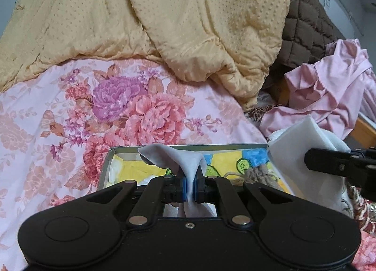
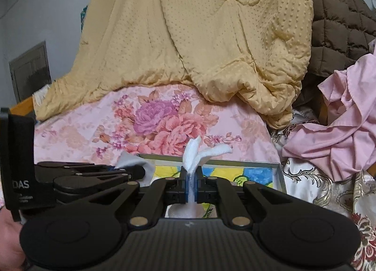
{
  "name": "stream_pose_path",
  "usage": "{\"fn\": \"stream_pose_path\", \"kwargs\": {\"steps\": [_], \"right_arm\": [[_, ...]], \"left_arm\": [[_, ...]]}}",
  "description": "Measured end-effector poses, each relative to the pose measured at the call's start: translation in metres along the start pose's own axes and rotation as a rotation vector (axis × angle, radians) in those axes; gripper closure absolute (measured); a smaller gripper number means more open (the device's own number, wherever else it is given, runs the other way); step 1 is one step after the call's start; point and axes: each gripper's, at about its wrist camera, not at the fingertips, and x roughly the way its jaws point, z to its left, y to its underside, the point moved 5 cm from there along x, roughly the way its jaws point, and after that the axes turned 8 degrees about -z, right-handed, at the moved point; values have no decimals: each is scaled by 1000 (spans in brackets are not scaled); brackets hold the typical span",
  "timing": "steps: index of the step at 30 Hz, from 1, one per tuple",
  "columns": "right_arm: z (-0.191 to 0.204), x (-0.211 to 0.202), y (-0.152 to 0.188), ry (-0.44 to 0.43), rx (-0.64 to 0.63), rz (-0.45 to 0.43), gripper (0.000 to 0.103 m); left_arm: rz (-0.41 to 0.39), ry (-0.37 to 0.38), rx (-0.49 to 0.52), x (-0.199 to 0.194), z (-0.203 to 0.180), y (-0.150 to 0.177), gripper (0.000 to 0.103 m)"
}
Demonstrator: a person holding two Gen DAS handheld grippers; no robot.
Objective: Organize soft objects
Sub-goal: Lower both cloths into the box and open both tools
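The only lettering I can read is "DAS" in white on the black body of the left gripper [image 2: 131, 173] as it shows at the left edge of the right wrist view; the smaller lines of print beneath it are too blurred to make out. Far right at the top of that view a white label carries print too small to read.

Both grippers hold one white cloth [image 1: 303, 165] between them over a shallow metal-rimmed tray [image 1: 108, 165] whose floor is a painted picture in yellow, blue and green. The left gripper [image 1: 191, 187] has its jaws together, clamped on a grey-white corner of the cloth that fans out above the blue pads. The right gripper [image 2: 192, 185] has its jaws pressed on another part of the cloth, a textured white tuft sticking up in two lobes. In the left wrist view the cloth spreads as a broad sheet at the right, with the other gripper's black finger across it.

The tray lies on a bed covered by a pink floral bedspread [image 1: 58, 111] with large pink and purple roses. Behind it a yellow dotted quilt [image 1: 164, 24] is heaped high, a brown quilted blanket [image 1: 305, 26] beside it, and crumpled pink satin fabric [image 1: 329, 97] lies at the right. A gold-patterned cover [image 2: 312, 184] shows below that fabric. A grey wall [image 2: 47, 12] with a dark panel stands at the left
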Motion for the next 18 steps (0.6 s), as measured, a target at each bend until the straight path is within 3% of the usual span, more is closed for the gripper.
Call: {"fn": "stream_pose_path", "kwargs": {"steps": [13,18], "right_arm": [[-18,69,39,19,18,152,98],[-19,77,56,17,12,195,96]], "left_arm": [[93,-67,15,54,15,24,97],[131,-85,19,66,19,37,94]]}}
